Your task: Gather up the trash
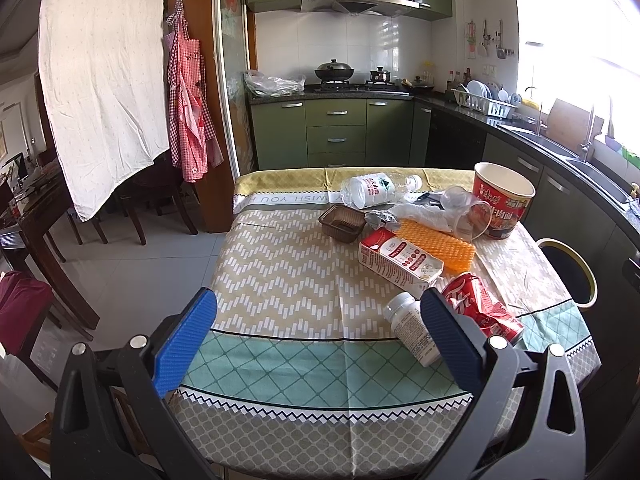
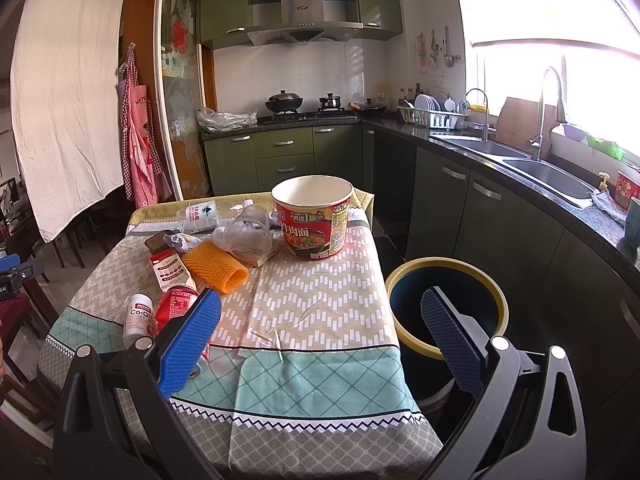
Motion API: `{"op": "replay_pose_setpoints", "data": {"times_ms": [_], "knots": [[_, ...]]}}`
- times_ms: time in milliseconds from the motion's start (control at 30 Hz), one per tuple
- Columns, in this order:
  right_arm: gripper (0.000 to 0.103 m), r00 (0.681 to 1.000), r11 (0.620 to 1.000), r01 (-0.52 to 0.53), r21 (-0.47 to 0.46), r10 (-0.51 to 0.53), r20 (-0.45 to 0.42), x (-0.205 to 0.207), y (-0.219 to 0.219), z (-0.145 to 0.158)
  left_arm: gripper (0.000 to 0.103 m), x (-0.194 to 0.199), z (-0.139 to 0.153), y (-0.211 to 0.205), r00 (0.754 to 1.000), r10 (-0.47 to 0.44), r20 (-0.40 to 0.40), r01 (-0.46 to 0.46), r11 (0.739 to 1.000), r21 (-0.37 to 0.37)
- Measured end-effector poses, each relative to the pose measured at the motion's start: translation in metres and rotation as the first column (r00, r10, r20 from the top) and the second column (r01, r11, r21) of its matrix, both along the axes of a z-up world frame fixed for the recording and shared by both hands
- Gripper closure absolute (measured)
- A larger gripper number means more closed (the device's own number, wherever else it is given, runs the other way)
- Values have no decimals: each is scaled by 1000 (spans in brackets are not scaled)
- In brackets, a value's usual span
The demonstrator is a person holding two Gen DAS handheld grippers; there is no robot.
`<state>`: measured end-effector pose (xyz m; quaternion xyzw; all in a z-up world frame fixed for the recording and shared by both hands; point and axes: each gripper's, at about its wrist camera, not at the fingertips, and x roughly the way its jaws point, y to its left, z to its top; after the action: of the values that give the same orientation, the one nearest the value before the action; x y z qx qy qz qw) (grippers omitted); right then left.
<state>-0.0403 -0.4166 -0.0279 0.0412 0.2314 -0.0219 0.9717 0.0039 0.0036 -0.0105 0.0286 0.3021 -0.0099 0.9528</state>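
Trash lies on the table's patterned cloth: a water bottle, brown tray, milk carton, orange foam net, clear cup, red noodle bowl, crushed cola can and white pill bottle. My left gripper is open over the near edge, its right finger just in front of the pill bottle. My right gripper is open too and holds nothing; the can sits behind its left finger.
A dark bin with a yellow rim stands on the floor against the table's right side. Green cabinets, a stove and a sink counter run behind and to the right. Chairs and a dark table are on the left.
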Motion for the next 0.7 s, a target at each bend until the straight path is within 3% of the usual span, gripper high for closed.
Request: {"op": "replay_pose_setpoints", "data": {"times_ms": [700], "knots": [[4,1000,1000,-3,2,3,-5,2,0,-4,6,1,1,1,1000,-2,-6,2,1000,0]]}}
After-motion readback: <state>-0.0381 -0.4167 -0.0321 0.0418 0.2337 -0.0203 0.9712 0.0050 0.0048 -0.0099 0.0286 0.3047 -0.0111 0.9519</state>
